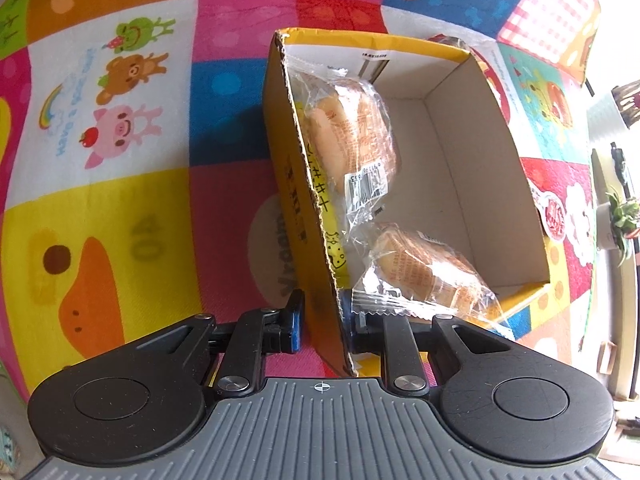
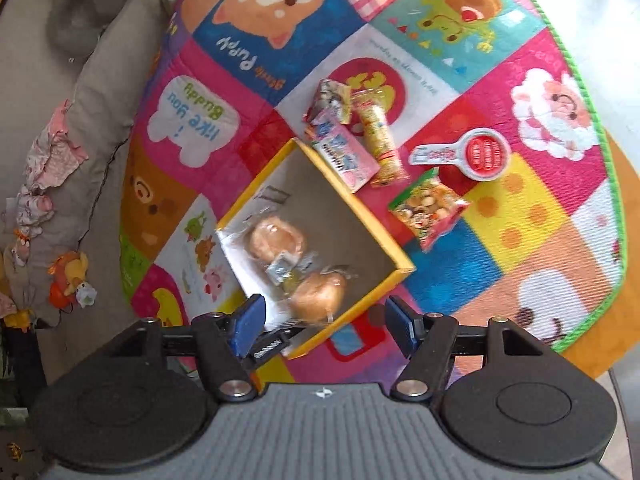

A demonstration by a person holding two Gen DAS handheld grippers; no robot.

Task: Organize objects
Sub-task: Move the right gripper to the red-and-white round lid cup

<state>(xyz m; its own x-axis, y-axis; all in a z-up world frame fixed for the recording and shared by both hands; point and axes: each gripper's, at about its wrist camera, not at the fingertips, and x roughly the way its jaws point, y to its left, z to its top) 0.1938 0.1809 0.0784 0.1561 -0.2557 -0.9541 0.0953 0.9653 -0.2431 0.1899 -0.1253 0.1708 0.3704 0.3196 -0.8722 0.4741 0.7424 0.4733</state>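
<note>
Left tongs (image 1: 323, 312) clamp the yellow box (image 1: 308, 216) wall; right tongs (image 2: 325, 326) hang apart above it, holding nothing.

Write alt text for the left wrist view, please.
The left gripper is shut on the torn side wall of a yellow cardboard box holding two wrapped buns, on a colourful cartoon-animal play mat.

Patchwork animal play mat (image 2: 520, 208), grey cushion (image 2: 104, 92), potted plant (image 1: 622, 216) beside mat.
</note>
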